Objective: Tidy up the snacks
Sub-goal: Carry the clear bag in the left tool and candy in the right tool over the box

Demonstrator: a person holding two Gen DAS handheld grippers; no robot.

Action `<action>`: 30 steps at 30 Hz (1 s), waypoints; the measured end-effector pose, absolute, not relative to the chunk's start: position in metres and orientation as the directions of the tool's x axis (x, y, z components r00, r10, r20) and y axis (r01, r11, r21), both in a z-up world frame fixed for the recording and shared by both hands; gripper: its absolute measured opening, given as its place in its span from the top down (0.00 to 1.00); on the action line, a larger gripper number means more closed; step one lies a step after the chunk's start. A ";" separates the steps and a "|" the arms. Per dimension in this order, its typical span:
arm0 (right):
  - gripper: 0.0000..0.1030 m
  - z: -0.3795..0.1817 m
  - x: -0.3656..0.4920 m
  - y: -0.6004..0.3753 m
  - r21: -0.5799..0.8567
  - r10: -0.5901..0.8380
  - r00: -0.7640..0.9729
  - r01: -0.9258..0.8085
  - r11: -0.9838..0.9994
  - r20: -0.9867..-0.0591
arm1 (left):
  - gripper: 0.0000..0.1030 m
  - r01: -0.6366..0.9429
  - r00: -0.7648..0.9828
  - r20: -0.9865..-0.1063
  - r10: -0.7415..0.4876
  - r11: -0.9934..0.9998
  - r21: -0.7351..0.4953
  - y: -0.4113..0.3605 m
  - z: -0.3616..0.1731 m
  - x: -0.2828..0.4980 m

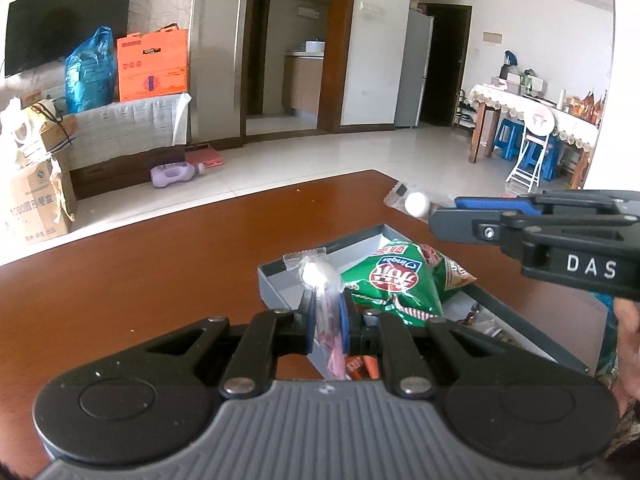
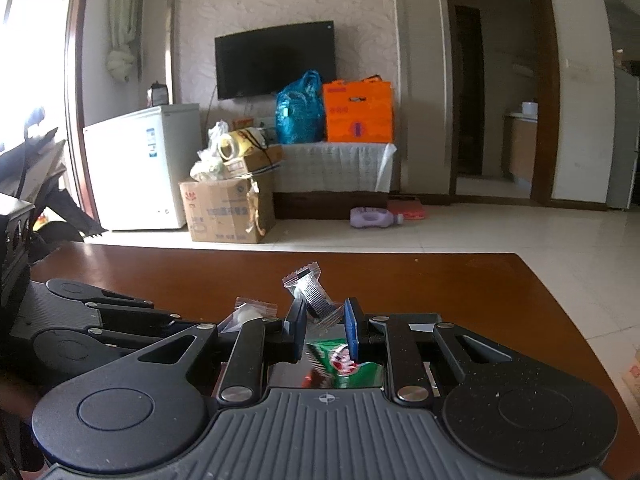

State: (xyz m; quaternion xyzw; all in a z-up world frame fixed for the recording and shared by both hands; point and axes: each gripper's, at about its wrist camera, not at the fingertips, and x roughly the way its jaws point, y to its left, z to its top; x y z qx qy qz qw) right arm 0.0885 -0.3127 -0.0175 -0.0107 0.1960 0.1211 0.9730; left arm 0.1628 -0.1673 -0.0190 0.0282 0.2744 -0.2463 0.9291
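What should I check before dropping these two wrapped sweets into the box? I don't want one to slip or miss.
1. Left tool shut on its clear-wrapped sweet: ok.
2. Right tool shut on its dark-wrapped sweet: ok.
3. Grey box in front of the left tool: ok.
4. Free space in the box beside the green snack bag: ok, at the far end.
5. Right sweet over the box: cannot tell.
6. Tools apart from each other: ok.
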 end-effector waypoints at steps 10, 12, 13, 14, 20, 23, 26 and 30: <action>0.79 -0.020 0.084 -0.321 0.004 0.211 0.888 -0.230 0.973 -0.409 | 0.92 0.527 0.691 -0.538 -0.483 0.846 -0.082 -0.183 -0.023 0.161; 0.79 -0.023 0.084 -0.321 -0.001 0.207 0.883 -0.229 0.973 -0.422 | 0.92 0.541 0.682 -0.543 -0.491 0.838 -0.078 -0.189 -0.024 0.159; 0.78 -0.025 0.085 -0.322 -0.005 0.204 0.879 -0.228 0.974 -0.431 | 0.92 0.547 0.677 -0.546 -0.494 0.834 -0.076 -0.191 -0.025 0.159; 0.78 -0.026 0.086 -0.322 -0.008 0.200 0.875 -0.227 0.974 -0.440 | 0.92 0.551 0.674 -0.550 -0.493 0.832 -0.071 -0.194 -0.027 0.158; 0.78 -0.032 0.086 -0.326 -0.020 0.187 0.862 -0.222 0.975 -0.472 | 0.92 0.563 0.659 -0.560 -0.502 0.823 -0.075 -0.202 -0.031 0.158; 0.78 -0.034 0.086 -0.327 -0.027 0.186 0.854 -0.227 0.973 -0.486 | 0.92 0.569 0.653 -0.564 -0.506 0.819 -0.076 -0.205 -0.033 0.158; 0.78 -0.035 0.085 -0.327 -0.037 0.184 0.847 -0.233 0.972 -0.499 | 0.92 0.575 0.647 -0.568 -0.509 0.815 -0.074 -0.209 -0.034 0.157; 0.78 -0.039 0.085 -0.328 -0.044 0.181 0.837 -0.237 0.970 -0.516 | 0.92 0.583 0.640 -0.574 -0.512 0.809 -0.072 -0.213 -0.036 0.157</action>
